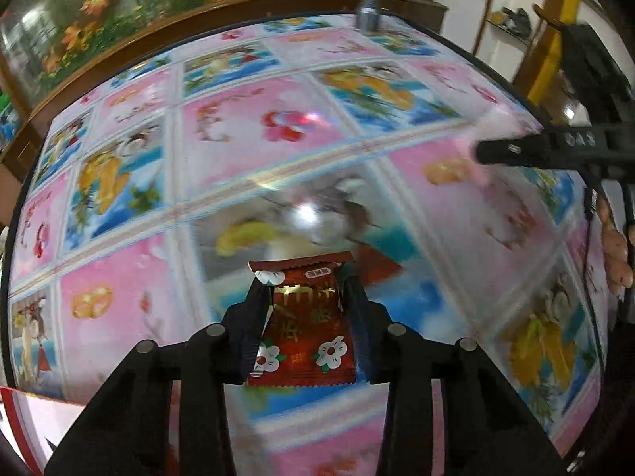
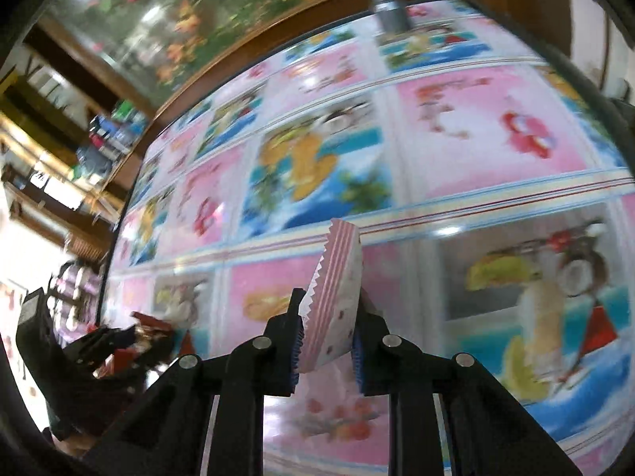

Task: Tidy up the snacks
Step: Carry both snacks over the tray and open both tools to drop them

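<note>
Red snack packet (image 1: 303, 323) sits clamped in my left gripper (image 1: 303, 297) above the patterned tablecloth (image 1: 238, 139) — my right gripper (image 2: 329, 317) pinches a pink striped packet (image 2: 337, 289) above it too.

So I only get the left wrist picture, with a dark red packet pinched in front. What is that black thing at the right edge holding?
Observer: The right gripper is shut on a pink striped packet with a zigzag edge.
Operator: Is it lying on the table?
Observer: No, it stands tilted between the fingers, above the flowery tablecloth.
Operator: Can that camera see my red packet?
Observer: Yes, low at its left edge, blurred, in the left gripper.
</note>
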Motion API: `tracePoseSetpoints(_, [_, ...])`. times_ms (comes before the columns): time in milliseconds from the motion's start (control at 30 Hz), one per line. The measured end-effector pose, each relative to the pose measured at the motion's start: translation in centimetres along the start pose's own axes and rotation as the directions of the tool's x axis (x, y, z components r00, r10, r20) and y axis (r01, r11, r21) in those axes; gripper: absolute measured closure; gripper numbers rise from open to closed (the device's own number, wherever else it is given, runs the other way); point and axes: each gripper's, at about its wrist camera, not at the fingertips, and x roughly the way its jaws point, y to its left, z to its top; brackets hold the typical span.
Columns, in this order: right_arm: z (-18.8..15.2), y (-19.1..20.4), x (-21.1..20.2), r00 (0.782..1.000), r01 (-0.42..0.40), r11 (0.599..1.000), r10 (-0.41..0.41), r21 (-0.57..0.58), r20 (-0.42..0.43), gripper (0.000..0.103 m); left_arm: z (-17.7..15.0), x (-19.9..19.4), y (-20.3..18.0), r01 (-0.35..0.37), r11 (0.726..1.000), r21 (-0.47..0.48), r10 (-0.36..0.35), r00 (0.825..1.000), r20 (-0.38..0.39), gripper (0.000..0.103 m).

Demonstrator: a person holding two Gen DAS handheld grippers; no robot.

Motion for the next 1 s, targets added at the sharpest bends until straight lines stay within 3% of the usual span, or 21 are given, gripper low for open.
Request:
tracePoseSetpoints(167, [-0.4,1.2,0.5,0.996,-0.091,0.996,0.091,0.000,-0.027,0.082,-1.8,-1.0,-1.9,0.022,1.000,-0.017,-0.022,1.000,0.015,0.068])
tracePoseSetpoints(433, [-0.9,2.9,0.4,0.975,-0.219,0.976,0.218,-0.018,-0.042,0.082,-6.0,-3.8,-2.1,0.070,0.990,-0.120,-0.063,0.996,0.062,0.072])
tracePoseSetpoints(1000, [-4.3,9.0,3.4,0.964,-0.254,0.956,0.238,-0.148,-0.119,0.083,-15.9,-12.4,-1.7,0.104,0.969,-0.223,-0.062,0.980,0.188,0.072])
